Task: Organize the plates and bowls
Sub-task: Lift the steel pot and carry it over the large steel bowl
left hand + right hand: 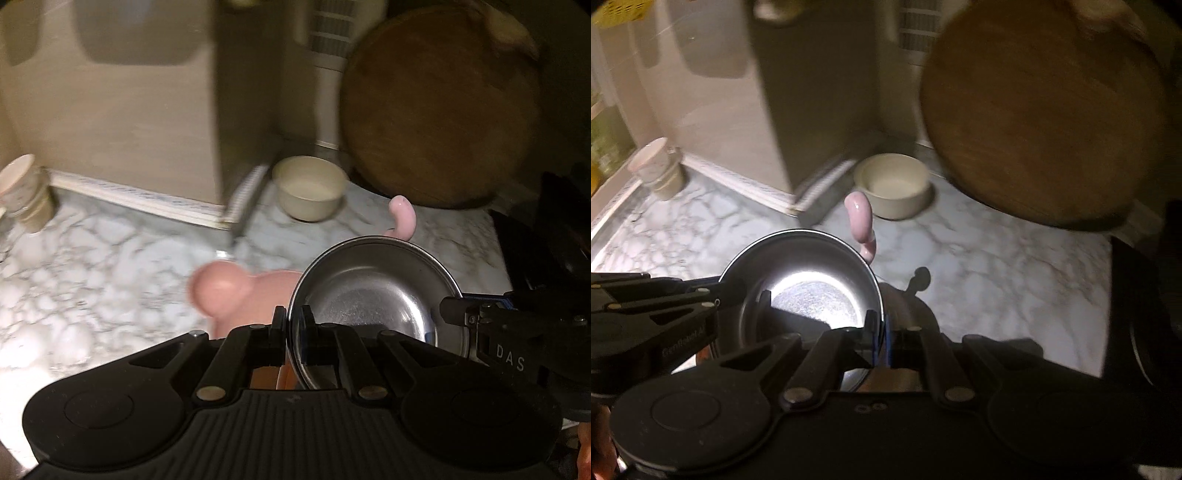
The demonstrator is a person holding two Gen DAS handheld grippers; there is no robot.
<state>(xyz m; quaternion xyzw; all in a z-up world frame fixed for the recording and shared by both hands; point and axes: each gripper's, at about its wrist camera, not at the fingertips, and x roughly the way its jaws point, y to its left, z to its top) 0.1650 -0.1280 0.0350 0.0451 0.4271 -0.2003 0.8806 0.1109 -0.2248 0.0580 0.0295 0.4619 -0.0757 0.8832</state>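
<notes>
My left gripper (294, 325) and right gripper (882, 332) each pinch opposite rims of the round shiny steel bowl (369, 295); ahead sits a cream ceramic bowl (312, 192).

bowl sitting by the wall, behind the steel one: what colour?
Cream, plain inside and out: the bowl, clearest in the right wrist view.

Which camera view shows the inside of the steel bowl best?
The right wrist view: the steel bowl has its lit bottom in plain sight. The left wrist view shows the steel bowl darker, partly behind the left gripper.
</notes>
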